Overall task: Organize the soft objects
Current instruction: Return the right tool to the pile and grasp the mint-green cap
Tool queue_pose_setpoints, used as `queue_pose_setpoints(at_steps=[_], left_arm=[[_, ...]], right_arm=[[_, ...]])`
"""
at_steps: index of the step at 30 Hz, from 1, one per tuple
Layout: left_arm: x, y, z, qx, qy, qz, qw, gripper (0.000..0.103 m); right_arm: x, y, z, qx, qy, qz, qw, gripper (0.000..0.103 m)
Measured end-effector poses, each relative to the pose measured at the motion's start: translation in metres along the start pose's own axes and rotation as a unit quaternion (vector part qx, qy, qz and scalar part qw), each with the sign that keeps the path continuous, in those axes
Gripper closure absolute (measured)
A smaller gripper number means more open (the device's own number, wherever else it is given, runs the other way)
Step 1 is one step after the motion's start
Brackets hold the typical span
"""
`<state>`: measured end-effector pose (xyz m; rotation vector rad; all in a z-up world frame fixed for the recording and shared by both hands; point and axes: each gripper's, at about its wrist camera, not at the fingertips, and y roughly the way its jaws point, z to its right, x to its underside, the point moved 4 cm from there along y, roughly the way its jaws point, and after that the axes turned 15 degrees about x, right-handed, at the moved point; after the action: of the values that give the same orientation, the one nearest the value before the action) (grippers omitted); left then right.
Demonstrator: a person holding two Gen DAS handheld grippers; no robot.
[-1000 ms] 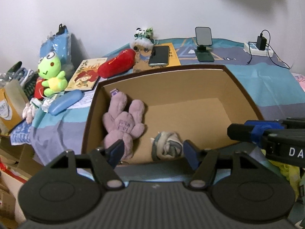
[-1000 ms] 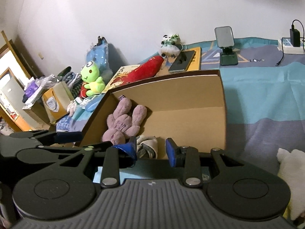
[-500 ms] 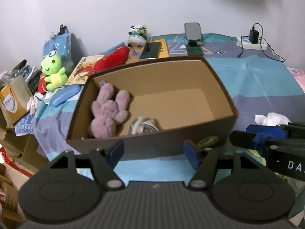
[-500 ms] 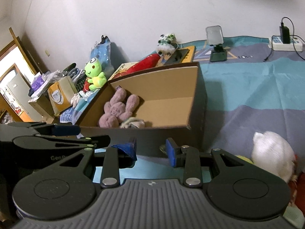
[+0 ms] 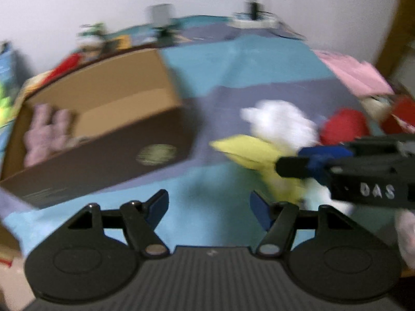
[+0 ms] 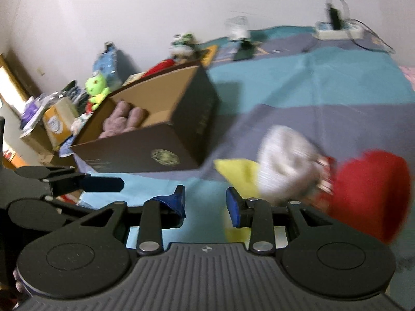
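Now | left gripper (image 5: 207, 204): released, empty | right gripper (image 6: 205, 202): parted, empty | pink plush (image 6: 122, 121): inside box (image 6: 145, 153) | white plush (image 6: 288, 160): right of box

"DAS" on right gripper (image 5: 306, 167) (blurred)

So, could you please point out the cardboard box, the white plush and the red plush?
cardboard box (image 6: 166, 140), right wrist view, dark front wall.
white plush (image 6: 288, 160), right wrist view, its body.
red plush (image 6: 371, 194), right wrist view, its middle.
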<state>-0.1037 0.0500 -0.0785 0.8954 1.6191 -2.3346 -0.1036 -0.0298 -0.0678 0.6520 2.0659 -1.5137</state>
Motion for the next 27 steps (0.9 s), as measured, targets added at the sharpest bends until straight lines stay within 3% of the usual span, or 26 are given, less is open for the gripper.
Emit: queue_pose_setpoints(at_steps=[6,12,19,20,21,23,25,27], left_arm=[[0.002,0.023,0.040,0.102,0.050,-0.025,0.9932,0.034],[-0.003,0.045,0.067,0.187,0.081,-0.039,0.9783,0.034],[0.003,0.084,0.079,0.198,0.081,-0.080,0.9735,0.034],[0.003,0.090,0.078,0.195,0.082,-0.085,0.9737,0.037],[0.004,0.093,0.078,0.194,0.082,-0.087,0.9737,0.049],[0.005,0.098,0.076,0.198,0.078,-0.093,0.9727,0.058],[0.005,0.097,0.073,0.204,0.073,-0.087,0.9723,0.064],[0.003,0.092,0.068,0.208,0.071,-0.079,0.9724,0.078]], right_arm=[[0.017,-0.025,0.053,0.024,0.041,-0.026,0.999,0.085],[0.035,-0.033,0.092,0.062,0.080,-0.055,0.993,0.085],[0.053,-0.017,0.111,0.082,0.107,-0.099,0.986,0.084],[0.055,-0.012,0.113,0.078,0.114,-0.108,0.984,0.084],[0.056,-0.009,0.114,0.071,0.124,-0.117,0.983,0.082],[0.057,-0.003,0.113,0.049,0.140,-0.127,0.981,0.082],[0.054,-0.002,0.108,0.045,0.133,-0.121,0.983,0.085],[0.051,-0.005,0.103,0.038,0.120,-0.115,0.985,0.086]])
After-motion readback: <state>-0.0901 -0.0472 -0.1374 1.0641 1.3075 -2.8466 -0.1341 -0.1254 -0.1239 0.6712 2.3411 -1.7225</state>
